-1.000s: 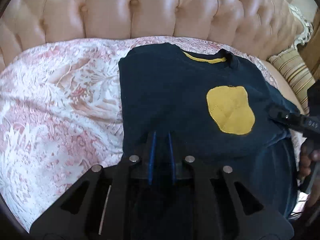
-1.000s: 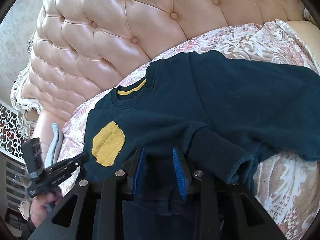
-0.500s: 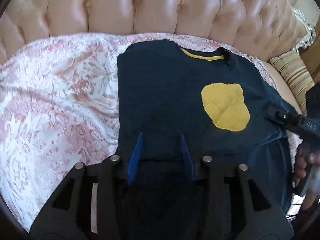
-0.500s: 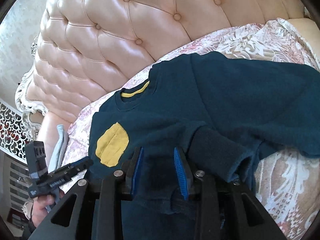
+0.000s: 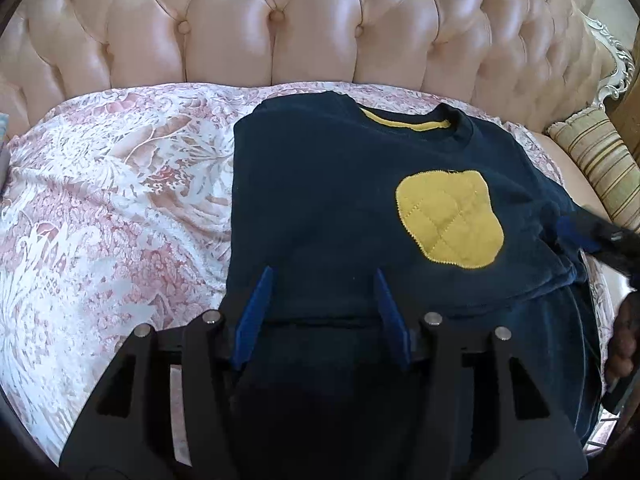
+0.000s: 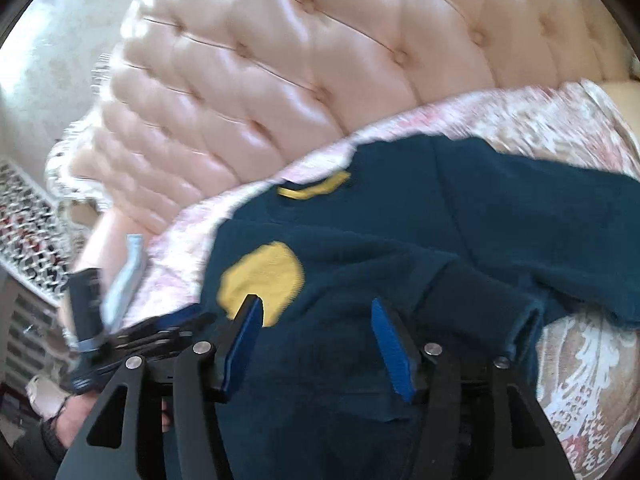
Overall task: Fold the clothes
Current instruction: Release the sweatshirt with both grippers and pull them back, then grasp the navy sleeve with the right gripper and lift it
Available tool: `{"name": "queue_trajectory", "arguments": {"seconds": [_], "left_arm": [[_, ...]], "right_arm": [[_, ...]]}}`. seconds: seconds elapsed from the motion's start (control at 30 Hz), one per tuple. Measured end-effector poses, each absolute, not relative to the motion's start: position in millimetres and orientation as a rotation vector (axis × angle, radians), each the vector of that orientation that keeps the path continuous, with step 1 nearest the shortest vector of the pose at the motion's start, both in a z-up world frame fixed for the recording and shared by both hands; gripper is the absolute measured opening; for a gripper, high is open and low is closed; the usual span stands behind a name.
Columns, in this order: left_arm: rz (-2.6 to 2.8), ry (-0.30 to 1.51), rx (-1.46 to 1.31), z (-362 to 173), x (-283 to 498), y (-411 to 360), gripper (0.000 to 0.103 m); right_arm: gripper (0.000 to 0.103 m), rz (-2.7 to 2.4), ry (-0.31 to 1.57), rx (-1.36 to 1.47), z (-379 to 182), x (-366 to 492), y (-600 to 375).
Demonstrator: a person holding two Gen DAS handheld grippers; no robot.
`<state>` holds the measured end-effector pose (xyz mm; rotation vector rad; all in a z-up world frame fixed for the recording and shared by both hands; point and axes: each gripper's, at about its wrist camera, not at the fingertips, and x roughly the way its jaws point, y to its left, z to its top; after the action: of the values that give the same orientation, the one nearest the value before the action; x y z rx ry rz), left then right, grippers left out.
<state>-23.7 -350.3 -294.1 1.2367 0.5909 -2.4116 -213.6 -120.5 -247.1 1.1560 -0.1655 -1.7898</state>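
A dark navy knit sweater [image 5: 328,200] with a yellow neck trim lies spread on a pink-and-white floral bedspread [image 5: 112,208], collar toward the tufted pink leather headboard [image 5: 280,24]. Its left edge is folded in, giving a straight vertical fold line. A quilted yellow patch [image 5: 448,220] sits on the chest, right of centre in the left wrist view.

The left gripper [image 5: 322,300] hovers over the lower part of the sweater, blue-padded fingers [image 5: 254,316] spread wide with nothing between them; the hem edge runs across just under the tips. Contact with the fabric is hard to judge from this angle.

The right gripper [image 6: 316,334] also has its blue pads wide apart and empty, positioned above the sweater body near the yellow patch [image 6: 264,276]. The right wrist view is motion-blurred. A ribbed sleeve cuff [image 6: 492,312] lies folded onto the body just right of the right finger; the rest of that sleeve drapes toward the bedspread [image 6: 580,360].

In the left wrist view the right gripper [image 5: 576,234] appears at the right edge, touching or just over the sweater's side, with a hand [image 5: 624,340] below it. A striped beige cushion [image 5: 600,164] sits at the far right by the headboard. A light blue cloth [image 6: 128,280] lies at the left edge of the bed in the right wrist view.
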Motion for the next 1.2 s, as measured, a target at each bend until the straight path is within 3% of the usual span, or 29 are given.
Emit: {"name": "queue_trajectory", "arguments": {"seconds": [0.1, 0.2, 0.4, 0.43, 0.5, 0.57, 0.67, 0.87, 1.2], "left_arm": [[-2.417, 0.524, 1.193, -296.0, -20.8, -342.4, 0.065], [-2.409, 0.459, 1.146, -297.3, -19.3, -335.5, 0.068], [-2.398, 0.455, 1.137, -297.3, -18.2, -337.1, 0.072], [-2.373, 0.427, 1.139, -297.3, -19.2, -335.6, 0.075], [-2.287, 0.432, 1.144, -300.4, -19.7, -341.1, 0.103], [-2.281, 0.589, 1.145, -304.5, -15.5, -356.0, 0.103], [-2.326, 0.718, 1.140, -306.5, -7.5, -364.4, 0.095], [-2.362, 0.764, 1.081, -285.3, 4.0, -361.9, 0.095], [-2.551, 0.646, 0.986, -217.7, 23.4, -319.4, 0.095]], "right_arm": [[0.062, -1.810, -0.291, 1.056, -230.0, -217.8, -94.7], [0.074, -1.906, -0.606, 0.973, -222.9, -243.5, -30.0], [0.075, -2.146, -1.080, 0.949, -244.5, -277.0, 116.9], [0.076, -2.174, -1.149, 0.967, -251.7, -279.8, 141.4], [0.077, -2.172, -1.247, 1.011, -264.8, -283.0, 170.1], [0.077, -2.138, -1.328, 1.065, -279.0, -285.1, 188.7], [0.078, -2.062, -1.469, 1.123, -299.1, -285.2, 203.0], [0.079, -2.012, -1.556, 1.213, -321.7, -285.7, 203.5], [0.078, -2.109, -1.449, 1.147, -324.3, -314.7, 176.1]]}}
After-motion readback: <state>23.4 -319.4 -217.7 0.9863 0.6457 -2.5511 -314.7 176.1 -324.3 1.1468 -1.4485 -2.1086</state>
